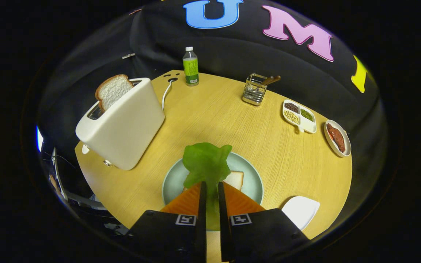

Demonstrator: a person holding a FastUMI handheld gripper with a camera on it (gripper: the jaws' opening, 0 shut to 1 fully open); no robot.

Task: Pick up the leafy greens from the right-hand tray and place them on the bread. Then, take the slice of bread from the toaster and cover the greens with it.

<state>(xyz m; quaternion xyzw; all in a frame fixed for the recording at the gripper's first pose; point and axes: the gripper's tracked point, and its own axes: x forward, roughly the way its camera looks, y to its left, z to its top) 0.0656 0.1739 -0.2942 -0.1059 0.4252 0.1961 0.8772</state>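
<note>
Tongs (210, 190) nearly closed, pinching leafy greens (206, 162)

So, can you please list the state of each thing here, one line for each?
hand-held gripper: shut on the leafy greens.
leafy greens: held above the plate.
bread on the plate: lying flat, partly hidden by the greens.
slice of bread: standing up out of the toaster slot.
bottle: upright, capped.
white tray: empty.

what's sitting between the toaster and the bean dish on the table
Bare tabletop lies between the toaster and the bean dish in the gripper view.
</note>
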